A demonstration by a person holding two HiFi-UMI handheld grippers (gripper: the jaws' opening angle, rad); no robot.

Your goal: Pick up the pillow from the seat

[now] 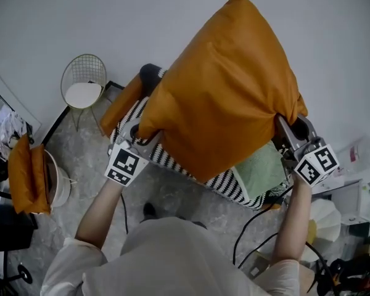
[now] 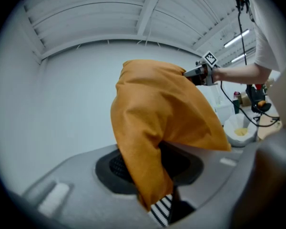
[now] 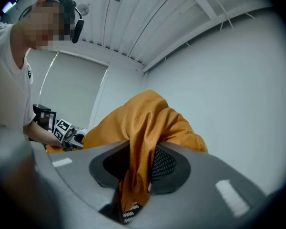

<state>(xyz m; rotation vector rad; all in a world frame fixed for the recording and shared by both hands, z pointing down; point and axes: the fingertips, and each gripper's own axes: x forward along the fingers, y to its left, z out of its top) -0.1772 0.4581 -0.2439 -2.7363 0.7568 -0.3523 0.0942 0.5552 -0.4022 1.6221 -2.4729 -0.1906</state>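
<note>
The orange pillow hangs in the air above the striped seat, clear of it. The left gripper has its fingers clamped on one lower corner of the pillow. The right gripper is clamped on the opposite corner. A green cushion lies on the seat below.

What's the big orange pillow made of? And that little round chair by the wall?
The pillow looks like matte woven cloth with soft filling: it creases and bunches where it is pinched. The chair seems to be thin pale-gold metal wire, since you can see through its back; what its white seat pad is made of I can't tell.
</note>
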